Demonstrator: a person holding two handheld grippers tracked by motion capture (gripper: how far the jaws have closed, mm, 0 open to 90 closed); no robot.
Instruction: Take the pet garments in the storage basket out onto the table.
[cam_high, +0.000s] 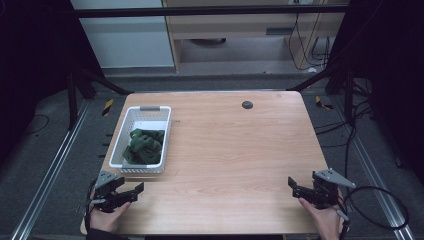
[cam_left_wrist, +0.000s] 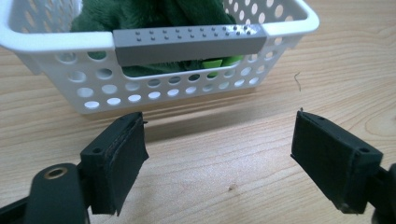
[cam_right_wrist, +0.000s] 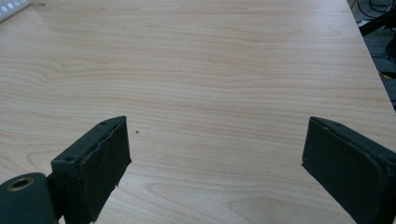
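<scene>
Left tool (cam_high: 131, 192) sits at the near left corner of the light wooden table (cam_high: 235, 150), jaws spread wide, nothing between them. Its own view faces the grey-handled end of a white perforated plastic basket (cam_left_wrist: 187, 79), just beyond the jaw tips. Crumpled dark green cloth (cam_high: 144, 145) lies inside the basket. Right tool (cam_high: 296, 187) at the near right corner, jaws likewise spread and empty, over bare wood, well apart from the basket.

Both grippers (cam_high: 134, 192) (cam_high: 295, 189) — jaws wide apart
</scene>
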